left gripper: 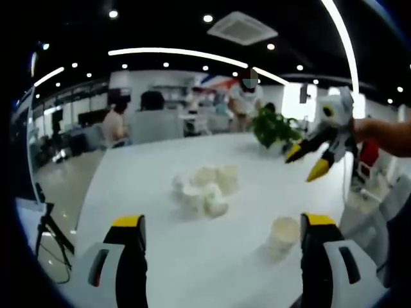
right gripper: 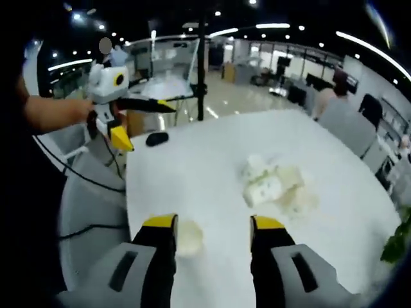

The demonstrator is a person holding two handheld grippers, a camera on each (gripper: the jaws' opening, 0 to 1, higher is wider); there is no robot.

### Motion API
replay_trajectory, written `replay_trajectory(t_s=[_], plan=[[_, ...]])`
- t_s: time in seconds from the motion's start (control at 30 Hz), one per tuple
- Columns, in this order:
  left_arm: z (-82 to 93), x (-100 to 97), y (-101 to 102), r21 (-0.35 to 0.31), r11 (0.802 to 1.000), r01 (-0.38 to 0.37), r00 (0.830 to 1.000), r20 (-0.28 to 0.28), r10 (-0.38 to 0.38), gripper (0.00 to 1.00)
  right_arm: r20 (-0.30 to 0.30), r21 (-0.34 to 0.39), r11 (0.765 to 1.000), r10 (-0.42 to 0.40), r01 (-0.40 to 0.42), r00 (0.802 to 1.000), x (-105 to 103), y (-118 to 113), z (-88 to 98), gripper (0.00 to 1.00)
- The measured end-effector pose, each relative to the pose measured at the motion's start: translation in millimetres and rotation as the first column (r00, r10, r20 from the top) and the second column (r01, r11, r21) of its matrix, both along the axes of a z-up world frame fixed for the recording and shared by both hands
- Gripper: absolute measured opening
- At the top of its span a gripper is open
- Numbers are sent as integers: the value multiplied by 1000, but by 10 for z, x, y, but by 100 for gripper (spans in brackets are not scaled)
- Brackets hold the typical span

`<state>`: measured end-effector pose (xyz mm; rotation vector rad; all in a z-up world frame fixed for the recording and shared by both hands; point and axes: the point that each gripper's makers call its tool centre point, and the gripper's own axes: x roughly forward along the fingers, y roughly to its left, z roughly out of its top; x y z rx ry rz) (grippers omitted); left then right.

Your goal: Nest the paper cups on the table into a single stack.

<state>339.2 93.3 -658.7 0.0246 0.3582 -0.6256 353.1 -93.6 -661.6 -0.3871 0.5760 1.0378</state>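
White table (left gripper: 160,256): broad top carrying all the paper cups; seen past both claws.
Left claw (left gripper: 221,224): yellow-tipped jaws set wide apart, nothing between them, held low over the table; in the right gripper view it shows at upper left (right gripper: 144,123), jaws parted, tips pointing right and downward.
Right claw (right gripper: 212,226): jaws parted with a clear gap, empty, poised above the table's near edge; in the left gripper view it hangs in the air at upper right (left gripper: 307,160), tips angled down to the left.
Forearm (left gripper: 385,135): bare, reaching in from the right behind the right claw.
Single cup (left gripper: 284,234): upright, just inside the left claw's right jaw; just beside the right claw's left jaw (right gripper: 187,236).
Cup cluster (left gripper: 204,189): jumbled, ahead of the left claw, well beyond its tips.
Plant (left gripper: 275,127): at the table's far side.
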Motion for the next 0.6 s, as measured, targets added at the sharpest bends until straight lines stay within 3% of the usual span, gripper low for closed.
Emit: replay_trajectory(t_s=[0.17,0.33,0.6], plan=[[-49,9,-49,12,1000,17,1000,8,-17,98,66,78,993,-91,86,994,79,-187,34,48],[-83,27,-67,9,1000,22,999,30,-22,98,129,173,973,-175,152,976,135,-373,87,59],[-130,29,-35,12,1000,22,999,31,-22,98,152,263,939,-268,222,951,134,-638,7,79]])
